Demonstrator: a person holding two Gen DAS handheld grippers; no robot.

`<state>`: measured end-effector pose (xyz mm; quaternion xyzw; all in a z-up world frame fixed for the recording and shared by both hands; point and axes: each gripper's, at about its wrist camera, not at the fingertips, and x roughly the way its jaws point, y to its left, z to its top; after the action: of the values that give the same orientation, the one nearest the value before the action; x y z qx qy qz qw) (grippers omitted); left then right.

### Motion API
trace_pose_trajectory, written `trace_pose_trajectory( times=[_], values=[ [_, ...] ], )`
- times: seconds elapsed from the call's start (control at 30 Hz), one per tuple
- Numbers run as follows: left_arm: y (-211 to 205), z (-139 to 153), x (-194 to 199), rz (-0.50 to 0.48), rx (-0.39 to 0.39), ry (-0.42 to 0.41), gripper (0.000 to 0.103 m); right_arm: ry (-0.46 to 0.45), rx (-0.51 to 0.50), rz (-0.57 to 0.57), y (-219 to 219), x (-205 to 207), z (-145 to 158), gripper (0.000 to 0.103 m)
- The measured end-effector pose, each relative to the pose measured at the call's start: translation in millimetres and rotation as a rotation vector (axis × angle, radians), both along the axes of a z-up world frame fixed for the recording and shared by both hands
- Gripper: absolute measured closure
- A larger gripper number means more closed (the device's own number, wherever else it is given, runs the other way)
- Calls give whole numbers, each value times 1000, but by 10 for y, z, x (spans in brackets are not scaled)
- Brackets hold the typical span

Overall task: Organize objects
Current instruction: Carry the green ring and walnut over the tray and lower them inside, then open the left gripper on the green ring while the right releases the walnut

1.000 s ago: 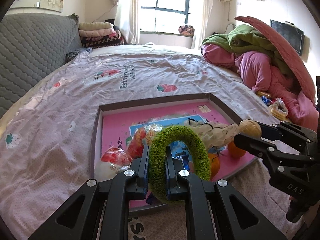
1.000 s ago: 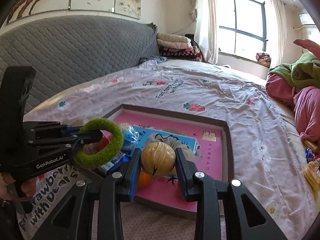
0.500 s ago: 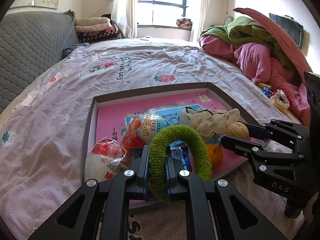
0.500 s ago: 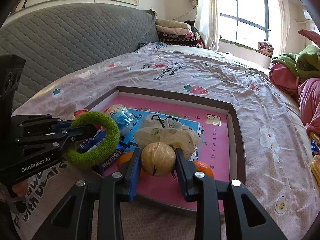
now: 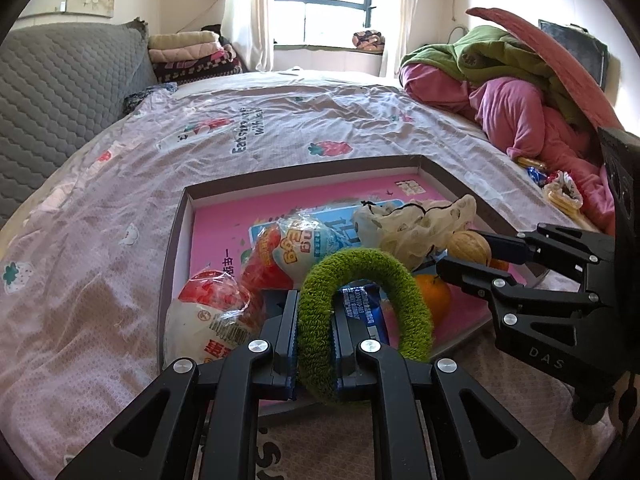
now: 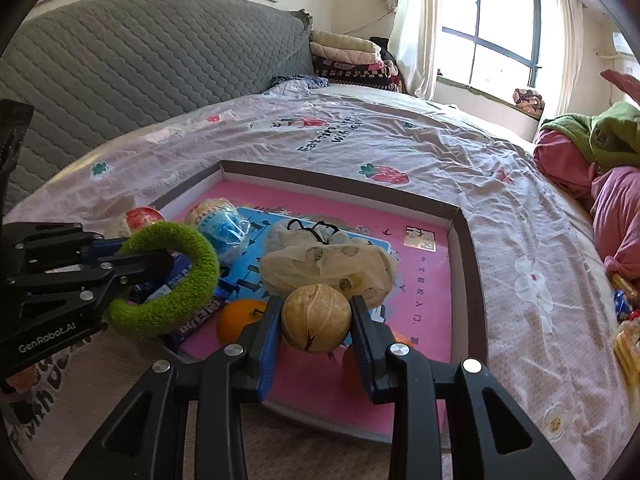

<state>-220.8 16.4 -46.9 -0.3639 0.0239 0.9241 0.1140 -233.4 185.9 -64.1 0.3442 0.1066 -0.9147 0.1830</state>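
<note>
While both grippers hang over the near edge of the pink tray (image 6: 466, 240) on the bed (image 6: 400, 136), left gripper (image 5: 314, 312) fingers clamp the green fuzzy ring (image 5: 404, 296); right gripper (image 6: 316, 320) fingers clamp the walnut (image 6: 316, 318).

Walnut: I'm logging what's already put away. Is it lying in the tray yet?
Not yet. The walnut is clamped in the right gripper, raised over the tray's near edge.

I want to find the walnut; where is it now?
The walnut is clamped between the right gripper fingers, over the tray's near edge, just before the cream cloth.
</note>
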Motion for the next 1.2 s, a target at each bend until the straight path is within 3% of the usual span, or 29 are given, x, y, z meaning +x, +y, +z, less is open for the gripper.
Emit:
trace_pose_trajectory(
  times=[0.27,0.5,0.7,0.87,1.2],
  values=[
    [10,-35,-32,6,-14,-6,87,-8,79,22,-52,-72,-19,69],
    [4,-53,-50,16,-19,-14,79,-2,138,51,-147,-28,-63,69],
    [-41,-64,-88,35,-8,-29,68,-18,132,43,-125,-52,-66,69],
    [-56,-66,-99,35,5,-36,67,-24,122,43,-116,-56,-58,69],
    [-55,-37,-111,30,40,-32,55,-47,37,-5,35,-75,9,69]
  ],
)
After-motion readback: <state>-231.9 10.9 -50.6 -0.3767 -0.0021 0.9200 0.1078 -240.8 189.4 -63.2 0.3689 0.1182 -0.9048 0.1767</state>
